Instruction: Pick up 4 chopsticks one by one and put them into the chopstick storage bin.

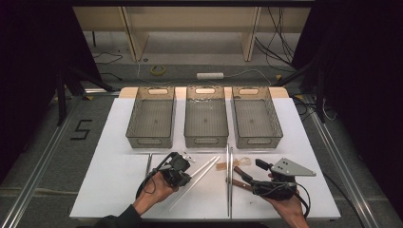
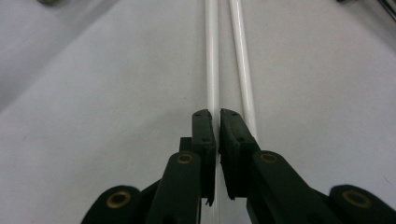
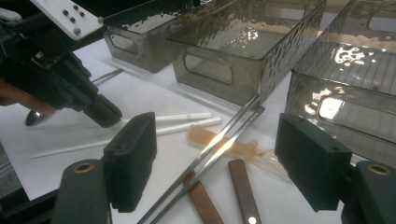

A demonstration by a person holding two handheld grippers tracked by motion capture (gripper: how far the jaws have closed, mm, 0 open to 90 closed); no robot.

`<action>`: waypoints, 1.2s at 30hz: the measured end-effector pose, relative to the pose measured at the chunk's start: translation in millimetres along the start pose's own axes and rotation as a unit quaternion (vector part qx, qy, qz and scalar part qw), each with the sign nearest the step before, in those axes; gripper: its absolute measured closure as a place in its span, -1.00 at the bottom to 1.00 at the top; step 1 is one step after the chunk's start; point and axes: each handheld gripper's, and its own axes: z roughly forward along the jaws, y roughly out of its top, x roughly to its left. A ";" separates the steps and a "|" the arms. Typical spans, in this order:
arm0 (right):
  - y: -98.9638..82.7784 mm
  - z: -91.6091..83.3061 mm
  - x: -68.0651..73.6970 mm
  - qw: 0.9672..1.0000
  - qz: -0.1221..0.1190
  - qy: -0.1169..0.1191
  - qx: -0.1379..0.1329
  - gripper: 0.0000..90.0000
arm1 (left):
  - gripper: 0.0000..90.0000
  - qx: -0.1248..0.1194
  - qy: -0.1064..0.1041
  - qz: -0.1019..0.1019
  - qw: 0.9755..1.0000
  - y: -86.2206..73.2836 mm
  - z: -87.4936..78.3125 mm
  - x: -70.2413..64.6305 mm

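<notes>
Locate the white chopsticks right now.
In the high view the white chopsticks lie slanted at the table's front centre-left, the left gripper shut on one, with the metal chopsticks to their right.

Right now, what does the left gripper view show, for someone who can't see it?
Two black claw jaws are nearly shut on a white chopstick, gripping it on the white table. A second white chopstick lies just beside it.
</notes>
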 end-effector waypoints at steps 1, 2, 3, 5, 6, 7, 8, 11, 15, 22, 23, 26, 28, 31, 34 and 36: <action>-0.1 0.0 0.0 1.000 -0.001 0.000 0.000 -0.32 | 0.88 -0.002 -0.002 0.002 1.000 -0.1 -1.5 1.0; -0.1 0.0 0.0 1.000 -0.001 0.000 0.000 -0.32 | 0.88 -0.002 -0.002 0.002 1.000 -0.1 -1.5 1.0; 0.0 0.0 0.1 1.000 0.000 0.000 0.000 -0.32 | 0.88 -0.005 -0.001 0.001 1.000 -0.5 -3.0 1.1; -0.1 0.2 0.2 1.000 -0.001 0.000 0.001 -0.32 | 0.88 -0.010 -0.001 0.004 1.000 -1.0 -5.8 1.9; -0.1 0.2 0.2 1.000 -0.001 0.000 0.001 -0.32 | 0.88 -0.010 -0.001 0.004 1.000 -1.0 -5.8 1.9; 0.0 0.2 0.2 1.000 -0.001 0.000 0.001 -0.32 | 0.88 -0.016 -0.001 0.005 1.000 -1.1 -8.1 2.9; 0.1 0.2 0.2 1.000 -0.001 0.000 0.001 -0.32 | 0.88 -0.015 -0.002 0.006 1.000 -1.2 -9.4 3.6; -0.1 0.4 0.1 1.000 -0.001 0.000 0.002 -0.32 | 0.88 -0.019 -0.005 0.007 1.000 -1.5 -12.2 4.6; -0.3 0.7 0.2 1.000 -0.002 0.000 0.003 -0.32 | 0.88 -0.023 -0.009 0.007 1.000 -1.5 -14.6 4.8; -0.2 0.8 0.3 1.000 -0.002 0.001 0.004 -0.32 | 0.88 -0.028 -0.013 0.010 0.999 -1.3 -18.3 6.0; -0.3 0.8 0.3 1.000 -0.002 0.001 0.004 -0.32 | 0.88 -0.032 -0.017 0.009 0.999 -1.2 -21.3 6.4; -0.3 0.7 0.3 1.000 -0.002 0.001 0.004 -0.32 | 0.88 -0.034 -0.017 0.011 0.999 -1.0 -24.2 6.1; -0.4 1.0 0.2 1.000 -0.002 0.002 0.005 -0.31 | 0.88 -0.034 -0.019 0.014 0.999 -0.8 -26.9 6.1; -0.3 0.9 0.6 1.000 -0.002 0.003 0.007 -0.31 | 0.88 -0.039 -0.022 0.015 0.999 -0.6 -31.7 7.8; -0.5 1.2 0.5 1.000 -0.001 0.003 0.008 -0.31 | 0.88 -0.047 -0.031 0.013 0.998 -0.5 -39.2 9.6; -0.5 1.2 0.3 1.000 -0.001 0.002 0.008 -0.31 | 0.88 -0.051 -0.031 0.015 0.998 0.2 -43.3 10.5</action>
